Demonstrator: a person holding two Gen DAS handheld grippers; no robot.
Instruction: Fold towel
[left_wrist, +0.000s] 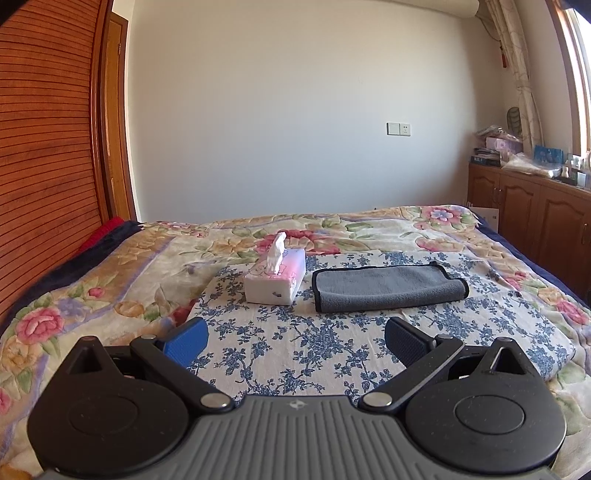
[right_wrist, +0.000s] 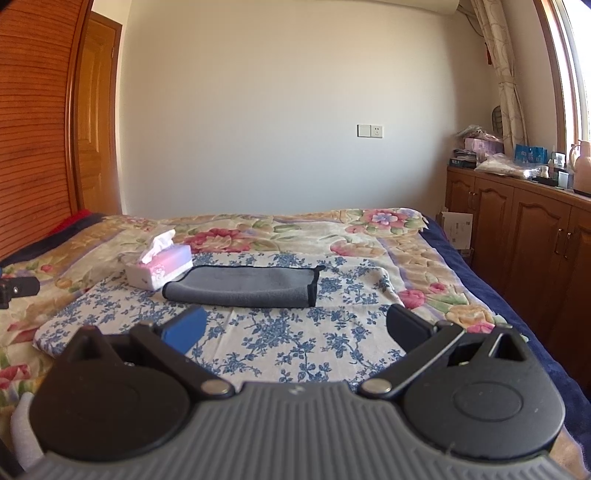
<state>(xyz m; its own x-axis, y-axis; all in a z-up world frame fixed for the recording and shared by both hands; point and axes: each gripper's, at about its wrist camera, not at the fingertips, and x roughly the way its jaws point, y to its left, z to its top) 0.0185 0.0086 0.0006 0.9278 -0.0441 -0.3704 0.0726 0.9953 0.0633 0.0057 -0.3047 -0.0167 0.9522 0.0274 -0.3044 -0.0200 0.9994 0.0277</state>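
Nearest in each wrist view is the tool itself: the left gripper (left_wrist: 295, 338) and the right gripper (right_wrist: 295, 328) both have their fingers spread wide with nothing between them, held above the blue-flowered cloth (left_wrist: 314, 354) and short of the towel.

The grey towel (left_wrist: 388, 286) lies flat on that cloth, ahead of both pairs of fingers and apart from them. Its long axis runs across the line of the fingers, side to side. It already looks doubled over, with a rounded fold along the edge nearest the grippers and black-trimmed ends at either side. From the left gripper the towel sits ahead and to the right; from the right gripper it sits ahead and slightly to the left (right_wrist: 243, 288), so I judge each tool is placed to take one end, neither clearly nearer.

On the towel's left end a tissue box (left_wrist: 275, 275) stands just beside it, leaving little room there. The towel's right end and near edge have open cloth around them. Beyond the towel the floral quilt (left_wrist: 369, 229) stretches away to the wall.
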